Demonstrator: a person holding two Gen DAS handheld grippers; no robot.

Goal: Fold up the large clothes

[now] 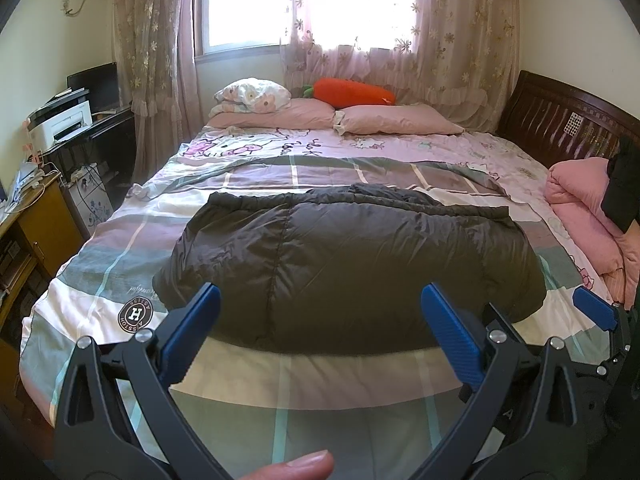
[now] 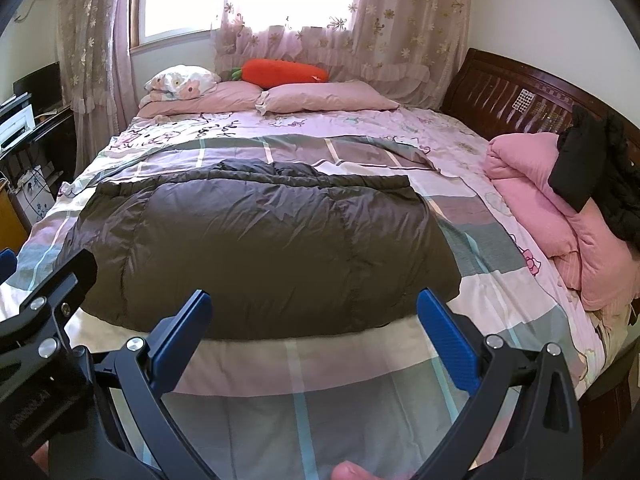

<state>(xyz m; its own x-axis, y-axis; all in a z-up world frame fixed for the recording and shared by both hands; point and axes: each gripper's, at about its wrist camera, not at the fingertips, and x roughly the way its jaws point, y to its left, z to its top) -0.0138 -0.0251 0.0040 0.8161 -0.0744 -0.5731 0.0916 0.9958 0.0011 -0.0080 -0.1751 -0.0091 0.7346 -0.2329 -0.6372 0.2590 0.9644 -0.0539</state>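
Dark padded jacket [image 1: 344, 256] lies flat on the bed [image 1: 304, 392], near the front edge; left gripper [image 1: 320, 312] and right gripper [image 2: 314, 312] are held wide open and empty just short of it, so the near hem is best pinched at both corners together.

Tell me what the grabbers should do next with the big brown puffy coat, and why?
Probably move both forward and down to the near hem of the brown puffy coat. It lies flat on the plaid bed cover, apparently already folded once, and the left hand-held gripper and right hand-held gripper hang open just short of it, holding nothing. Pinching that near edge would start another fold.
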